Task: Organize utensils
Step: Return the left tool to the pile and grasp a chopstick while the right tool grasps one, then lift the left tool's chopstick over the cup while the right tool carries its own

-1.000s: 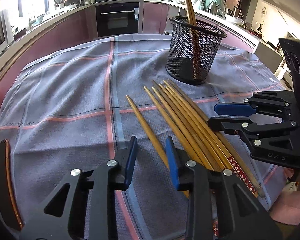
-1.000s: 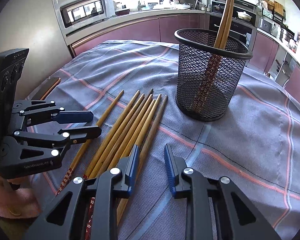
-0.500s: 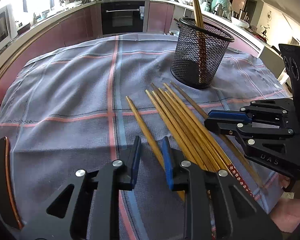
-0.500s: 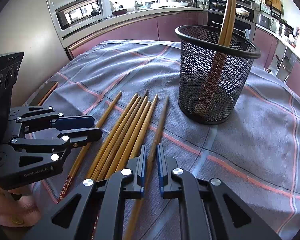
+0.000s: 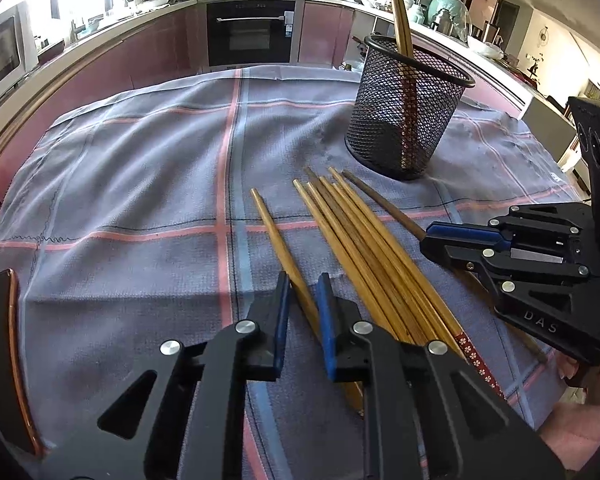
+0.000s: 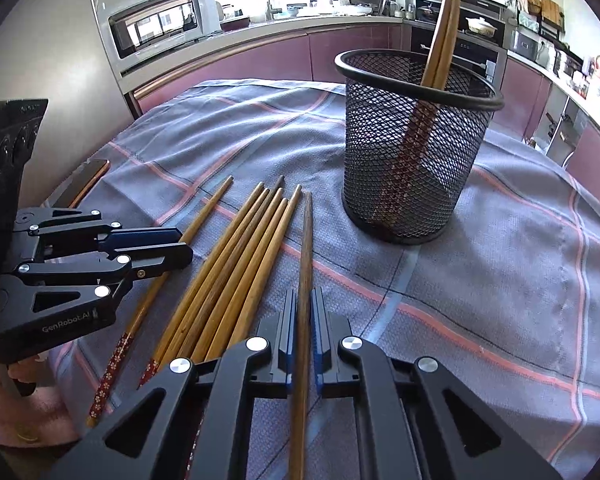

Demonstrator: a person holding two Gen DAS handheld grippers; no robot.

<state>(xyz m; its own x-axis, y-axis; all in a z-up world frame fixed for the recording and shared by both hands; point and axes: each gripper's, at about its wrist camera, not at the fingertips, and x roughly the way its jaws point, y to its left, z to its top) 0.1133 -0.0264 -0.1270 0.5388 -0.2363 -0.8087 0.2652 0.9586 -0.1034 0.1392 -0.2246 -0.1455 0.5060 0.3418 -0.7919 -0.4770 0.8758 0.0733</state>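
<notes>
Chopsticks pinched singly — one [image 5: 278, 246] between left gripper [image 5: 302, 320] pads, one [image 6: 305, 264] between right gripper [image 6: 300, 332] pads, spares between. Lift level, tilt upright, drop into basket [image 6: 416, 144] ahead — beside standing pair.

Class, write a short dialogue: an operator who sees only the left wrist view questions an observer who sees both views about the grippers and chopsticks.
Operator: From the side I cannot tell. Is the right gripper holding anything?
Observer: Yes. Its pads press on the dark chopstick, which runs straight between them.
Operator: My left gripper hides the near end of the lone chopstick. What is there?
Observer: A red flowered handle end, sticking out behind that gripper.
</notes>
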